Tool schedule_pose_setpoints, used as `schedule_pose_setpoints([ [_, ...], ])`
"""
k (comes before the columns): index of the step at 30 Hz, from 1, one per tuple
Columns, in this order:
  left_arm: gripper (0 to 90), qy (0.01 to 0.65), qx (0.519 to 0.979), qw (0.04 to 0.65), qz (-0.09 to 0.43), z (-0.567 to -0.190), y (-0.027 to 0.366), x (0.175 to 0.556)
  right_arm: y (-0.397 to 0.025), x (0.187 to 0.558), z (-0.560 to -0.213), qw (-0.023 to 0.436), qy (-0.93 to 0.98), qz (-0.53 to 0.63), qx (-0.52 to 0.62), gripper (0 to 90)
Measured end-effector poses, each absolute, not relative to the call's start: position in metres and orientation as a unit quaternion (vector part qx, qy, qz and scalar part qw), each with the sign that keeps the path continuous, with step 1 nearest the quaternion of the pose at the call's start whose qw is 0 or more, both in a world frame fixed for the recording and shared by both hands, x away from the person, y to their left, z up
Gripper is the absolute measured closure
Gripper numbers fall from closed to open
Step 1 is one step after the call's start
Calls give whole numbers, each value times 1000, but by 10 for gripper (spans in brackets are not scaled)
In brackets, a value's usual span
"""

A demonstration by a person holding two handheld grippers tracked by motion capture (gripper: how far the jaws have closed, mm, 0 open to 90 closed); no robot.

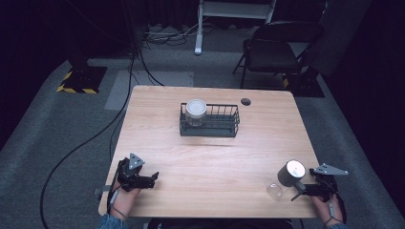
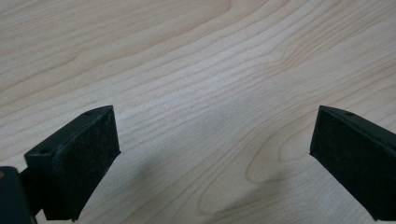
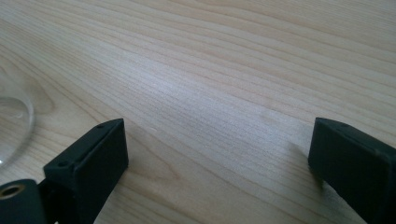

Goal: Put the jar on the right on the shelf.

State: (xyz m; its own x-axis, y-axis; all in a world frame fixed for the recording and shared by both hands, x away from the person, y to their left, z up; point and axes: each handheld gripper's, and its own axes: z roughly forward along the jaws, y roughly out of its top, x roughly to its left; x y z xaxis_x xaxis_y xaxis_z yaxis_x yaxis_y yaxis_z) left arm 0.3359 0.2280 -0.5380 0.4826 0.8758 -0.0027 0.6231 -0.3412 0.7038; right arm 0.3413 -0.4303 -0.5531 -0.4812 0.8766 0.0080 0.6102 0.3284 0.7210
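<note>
The tabletop [image 1: 210, 152] is pale wood, bare over most of its near half. Toward the far edge, about midway across, stands a black wire basket [image 1: 210, 121] with a white-lidded jar [image 1: 196, 110] upright in its left end. Near the front right corner lies a second jar [image 1: 286, 177], clear glass with a dark lid, tipped on its side just beside the right tongs [image 1: 300, 187]; its glass curve shows in the right gripper view [image 3: 11, 121]. Both pairs of tongs are spread wide apart and hold nothing, the left tongs [image 1: 152, 180] resting near the front left corner. I'd judge the lying jar to be light but stiff, smooth and breakable, and likely to roll. The safest hold looks to be across the glass body close under the lid, jaws squarely on either side, squeezed gently.
</note>
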Motion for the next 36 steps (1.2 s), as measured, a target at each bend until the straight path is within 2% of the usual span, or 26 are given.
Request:
schedule_pose_setpoints([
  [6,13,495,794,293,195,-545,228,337,-430,341,-553,196,791,339,470,48],
  [11,2,496,789,310,189,-550,232,338,-430,341,-553,196,791,339,470,48],
  [36,2,496,789,311,190,-550,232,338,-433,337,-546,206,777,357,475,37],
])
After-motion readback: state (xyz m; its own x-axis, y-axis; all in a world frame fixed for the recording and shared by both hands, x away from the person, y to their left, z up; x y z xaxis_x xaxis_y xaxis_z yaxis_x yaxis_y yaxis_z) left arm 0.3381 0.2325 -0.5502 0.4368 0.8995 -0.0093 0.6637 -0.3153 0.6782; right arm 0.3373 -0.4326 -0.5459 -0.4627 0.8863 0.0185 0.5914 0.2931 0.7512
